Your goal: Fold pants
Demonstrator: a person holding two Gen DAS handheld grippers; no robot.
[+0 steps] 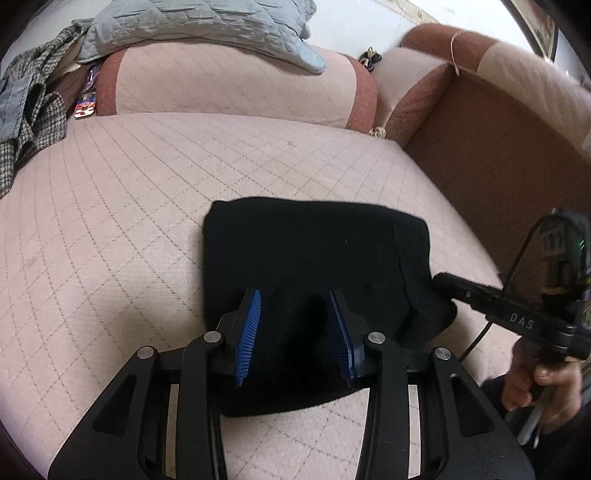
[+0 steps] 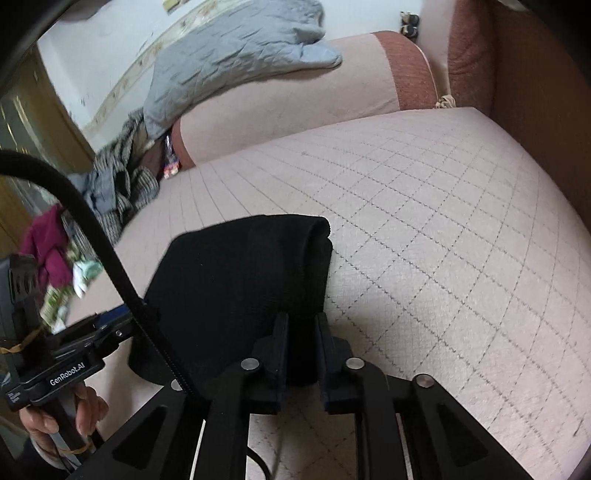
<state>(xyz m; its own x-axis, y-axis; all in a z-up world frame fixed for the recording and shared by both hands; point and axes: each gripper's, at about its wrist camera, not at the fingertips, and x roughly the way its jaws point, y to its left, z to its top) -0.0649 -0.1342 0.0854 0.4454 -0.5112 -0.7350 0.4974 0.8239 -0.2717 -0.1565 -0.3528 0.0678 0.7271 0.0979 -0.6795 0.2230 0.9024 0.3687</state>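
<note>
I see one pair of black pants (image 1: 317, 266) folded into a compact block on the pink quilted sofa seat (image 1: 129, 206). My left gripper (image 1: 295, 325) stands apart over its near edge; my right gripper (image 2: 301, 347) is nearly together with a fold of the pants between. One grey quilt (image 1: 207, 26) drapes the backrest; one checked garment (image 1: 33, 99) lies beside.

One folded black fabric pants bundle (image 1: 314, 258) lies directly ahead of the tools. Two black two-finger grippers work at it: the left gripper (image 1: 295, 325) and the right gripper (image 2: 302, 343). One grey quilted blanket (image 1: 207, 26) is draped far beyond the fingertips. One houndstooth checked garment (image 1: 29, 122) sits far off to the left gripper's left. Two hands hold the handles, a right hand (image 1: 543, 384) and a left hand (image 2: 62, 417).
</note>
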